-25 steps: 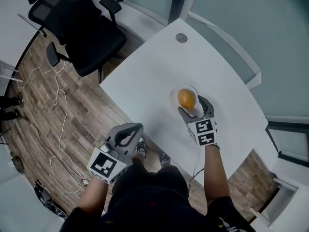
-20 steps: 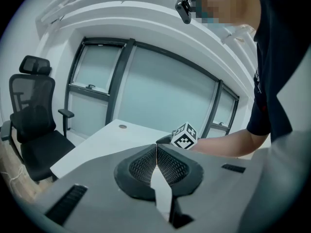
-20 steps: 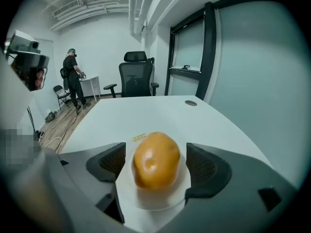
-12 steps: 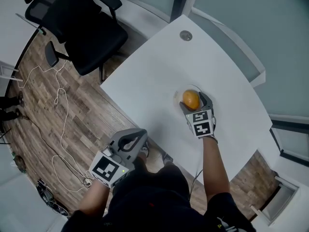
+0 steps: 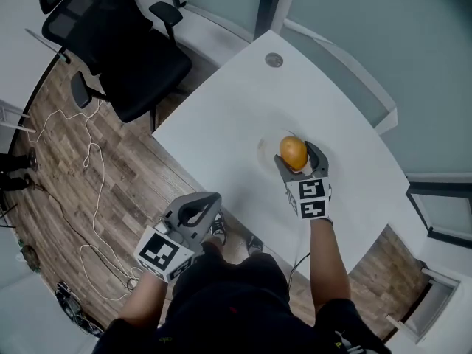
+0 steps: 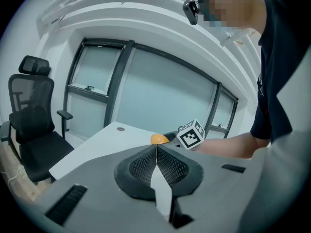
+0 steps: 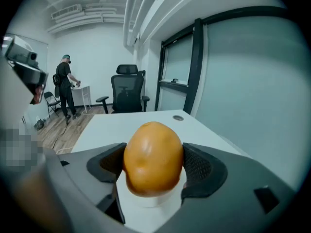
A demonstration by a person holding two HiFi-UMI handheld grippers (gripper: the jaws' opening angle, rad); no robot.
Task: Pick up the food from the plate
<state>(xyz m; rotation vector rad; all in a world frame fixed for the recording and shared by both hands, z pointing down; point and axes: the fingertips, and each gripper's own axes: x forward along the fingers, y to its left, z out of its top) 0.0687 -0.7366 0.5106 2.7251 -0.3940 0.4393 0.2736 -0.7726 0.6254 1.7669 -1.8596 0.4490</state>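
right claw (image 5: 298, 158): clamped on the food, one jaw on each side. the opening is narrow, set only by the food's width.
food (image 5: 293, 150): orange, rounded, smooth-skinned. it sits between my right jaws, over the near right part of the plate. i cannot tell whether it rests on the plate or is already clear of it.
pads (image 7: 201, 166): they bear on the widest part of the food, with its top rising above them. i judge that this placement stops the round skin from slipping up or down.
plate (image 5: 266, 148): pale and shallow, on the white table (image 5: 228, 116) toward its right side. my right claw reaches it from the near edge, so the wrist stays straight.
left claw (image 5: 193, 211): jaws pressed together with nothing between them. i hold it off the near table edge, above the wooden floor (image 5: 81, 168), where it stays out of the working area.
step in hand: the grip looks made, so the lift comes next.
next move: raise straight up with steady clamp pressure, because a smooth round thing can roll if the claw tilts.
risk: the plate is light-looking and may shift if a jaw catches its rim.
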